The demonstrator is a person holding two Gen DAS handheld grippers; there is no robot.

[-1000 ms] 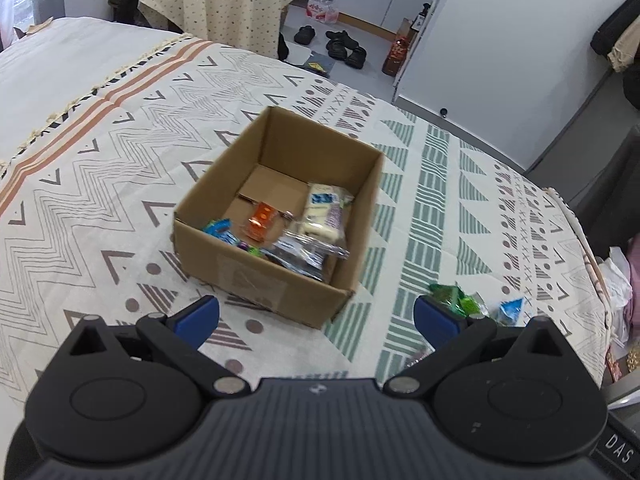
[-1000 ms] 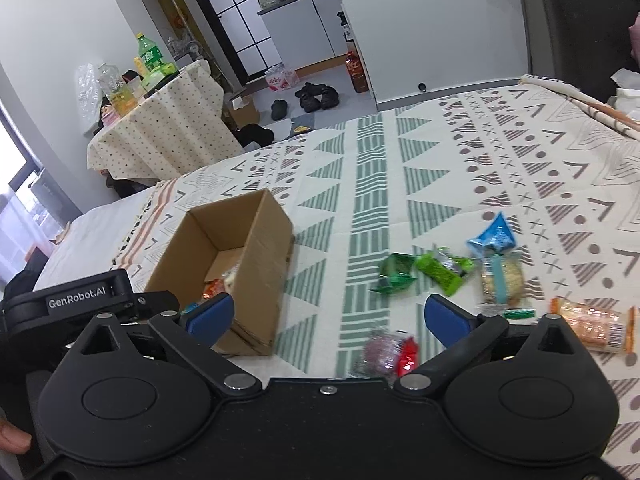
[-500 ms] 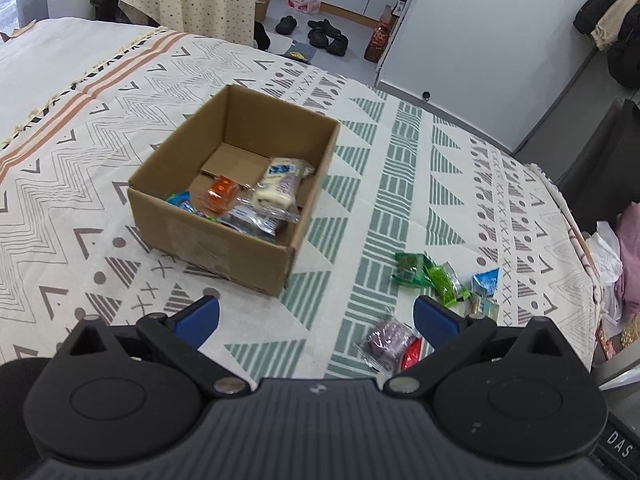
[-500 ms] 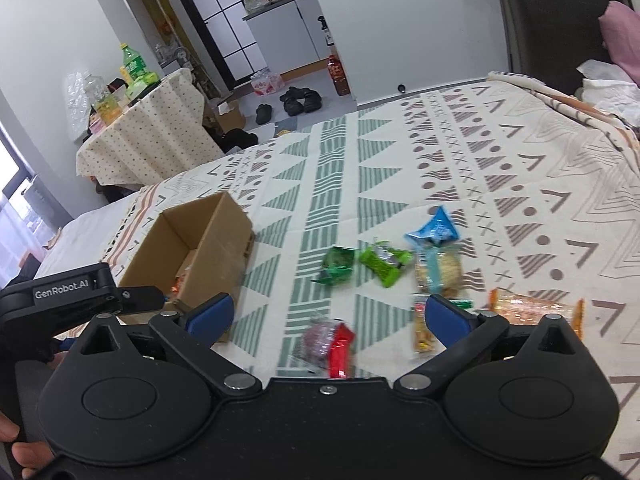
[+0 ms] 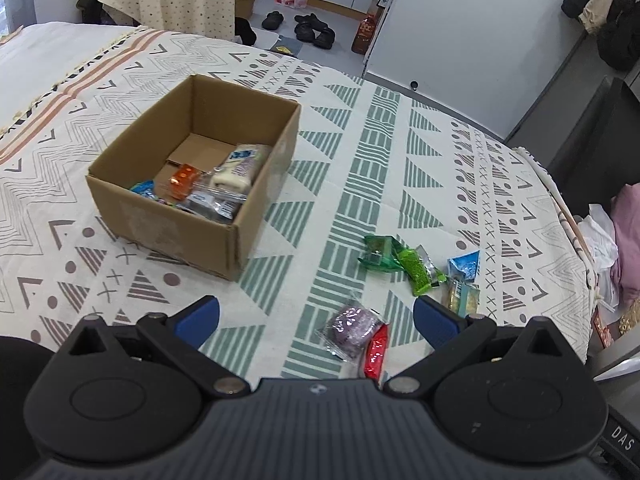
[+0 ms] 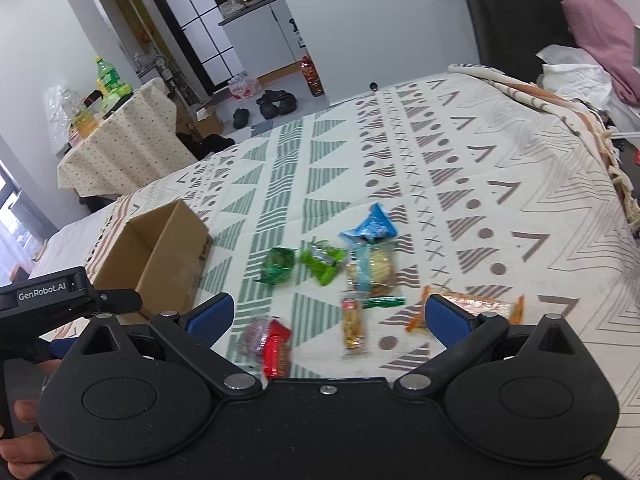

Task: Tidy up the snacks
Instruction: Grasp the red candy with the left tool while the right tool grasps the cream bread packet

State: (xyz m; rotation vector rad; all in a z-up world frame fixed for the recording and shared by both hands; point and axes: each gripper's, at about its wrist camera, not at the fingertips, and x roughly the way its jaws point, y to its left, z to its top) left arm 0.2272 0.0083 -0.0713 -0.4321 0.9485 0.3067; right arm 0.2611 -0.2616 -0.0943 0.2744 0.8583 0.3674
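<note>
An open cardboard box (image 5: 168,216) (image 6: 160,256) sits on the patterned bedspread and holds several snack packets, among them a cream one (image 5: 240,166) and an orange one (image 5: 183,178). Loose snacks lie to its right: a dark green pack (image 5: 378,254) (image 6: 279,265), a light green pack (image 5: 418,270) (image 6: 322,262), a blue triangular pack (image 5: 464,266) (image 6: 370,228), a purple pack (image 5: 350,330) (image 6: 252,334) and a red pack (image 5: 376,352) (image 6: 277,350). My left gripper (image 5: 316,316) is open and empty, hovering near the purple pack. My right gripper (image 6: 328,316) is open and empty above a yellow bar (image 6: 353,326), with an orange packet (image 6: 468,306) behind its right finger.
A round cookie pack (image 6: 374,270) lies beside the green ones. The left tool's body (image 6: 44,294) and a hand (image 6: 24,420) show at the left of the right wrist view. The bed edge (image 5: 576,236) drops off at the right, with clothes piled beyond it.
Both grippers have swung right, away from the box and toward the loose snacks. The box has slid to the left in both views. Both stay open and empty.
</note>
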